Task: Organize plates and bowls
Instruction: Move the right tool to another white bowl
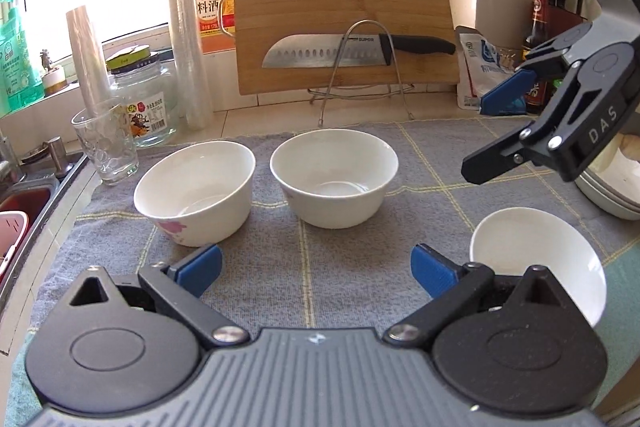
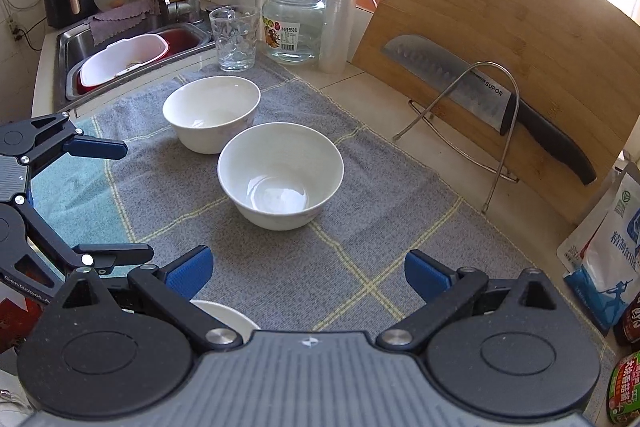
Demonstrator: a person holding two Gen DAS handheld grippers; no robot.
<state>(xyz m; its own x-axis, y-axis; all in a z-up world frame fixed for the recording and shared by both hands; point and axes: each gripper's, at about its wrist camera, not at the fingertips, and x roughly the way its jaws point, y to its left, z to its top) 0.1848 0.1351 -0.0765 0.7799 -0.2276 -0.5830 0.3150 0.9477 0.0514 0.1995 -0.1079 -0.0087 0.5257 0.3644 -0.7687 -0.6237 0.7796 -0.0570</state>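
Observation:
Two white bowls stand upright on a grey checked cloth (image 1: 352, 259): a flower-patterned bowl (image 1: 196, 193) at left and a plain bowl (image 1: 334, 177) beside it. A third white bowl (image 1: 536, 259) sits near right, partly behind my left gripper. Stacked plates (image 1: 612, 187) lie at the far right edge. My left gripper (image 1: 316, 269) is open and empty, hovering in front of the two bowls. My right gripper (image 2: 308, 273) is open and empty, above the cloth before the plain bowl (image 2: 280, 175); it also shows in the left wrist view (image 1: 490, 135).
A glass (image 1: 106, 147), jar (image 1: 146, 99) and film rolls (image 1: 188, 35) stand at back left. A cutting board (image 1: 344, 15) with a knife (image 1: 352, 49) on a wire rack leans on the back wall. The sink (image 2: 132, 55) is at left; bags and bottles (image 2: 608, 251) at right.

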